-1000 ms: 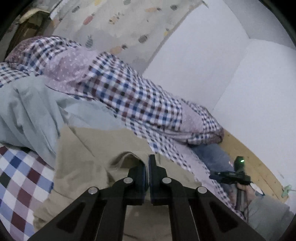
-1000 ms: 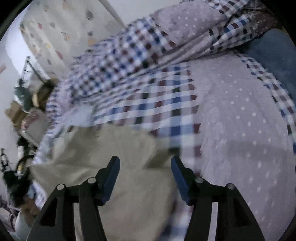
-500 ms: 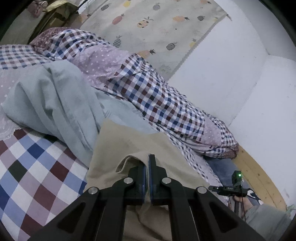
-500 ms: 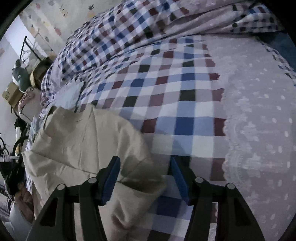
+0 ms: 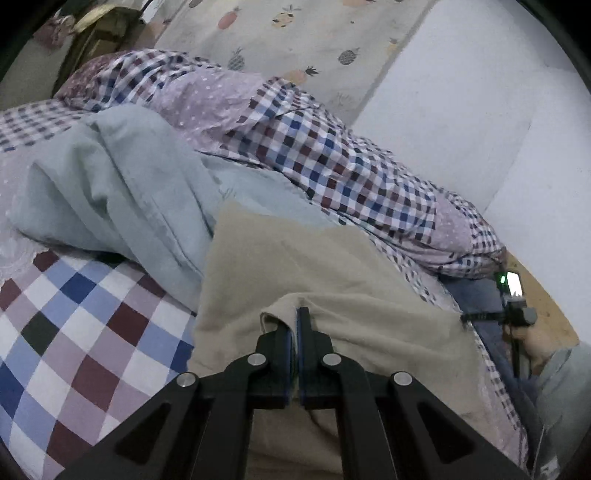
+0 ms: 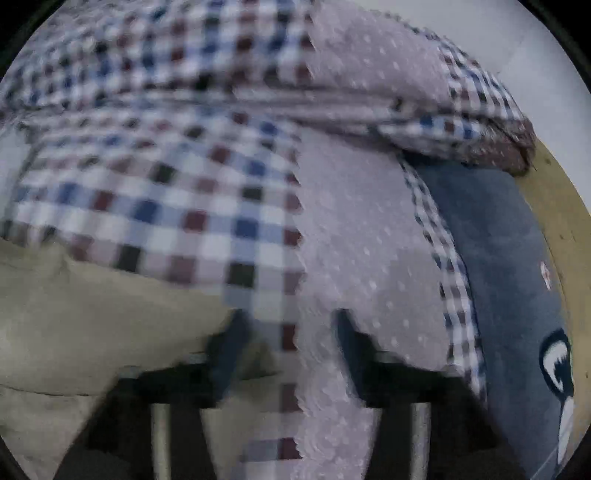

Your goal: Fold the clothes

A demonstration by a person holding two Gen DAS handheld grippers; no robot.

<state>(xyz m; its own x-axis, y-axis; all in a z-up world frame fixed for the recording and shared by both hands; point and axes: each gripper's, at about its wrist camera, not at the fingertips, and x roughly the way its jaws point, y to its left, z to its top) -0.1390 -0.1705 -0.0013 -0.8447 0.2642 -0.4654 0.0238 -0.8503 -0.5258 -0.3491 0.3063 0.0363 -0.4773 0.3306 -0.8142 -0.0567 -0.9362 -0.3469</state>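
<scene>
A beige garment [image 5: 295,269] lies spread on the checked bedsheet [image 5: 74,332]. My left gripper [image 5: 296,317] is shut on a raised fold of this beige cloth. A pale blue-green garment [image 5: 129,192] lies crumpled to its left, partly under it. In the blurred right wrist view, my right gripper [image 6: 291,328] is open, its fingers [image 6: 351,332] wide apart over the sheet. The beige garment [image 6: 81,325] reaches to the gripper's left finger, and nothing is pinched between the two. The right gripper [image 5: 513,310] also shows at the far right of the left wrist view, held by a hand.
A rolled checked and dotted duvet [image 5: 332,147] runs along the white wall [image 5: 461,110]. A dark blue cushion [image 6: 509,266] lies by the wooden bed frame [image 6: 561,206]. A pineapple-print curtain [image 5: 295,33] hangs behind. A grey sleeve [image 5: 561,376] is at the right edge.
The left gripper stays shut on the beige fold and has drawn back slightly. The right gripper has swung right, away from the beige garment, toward the blue cushion; it remains open.
</scene>
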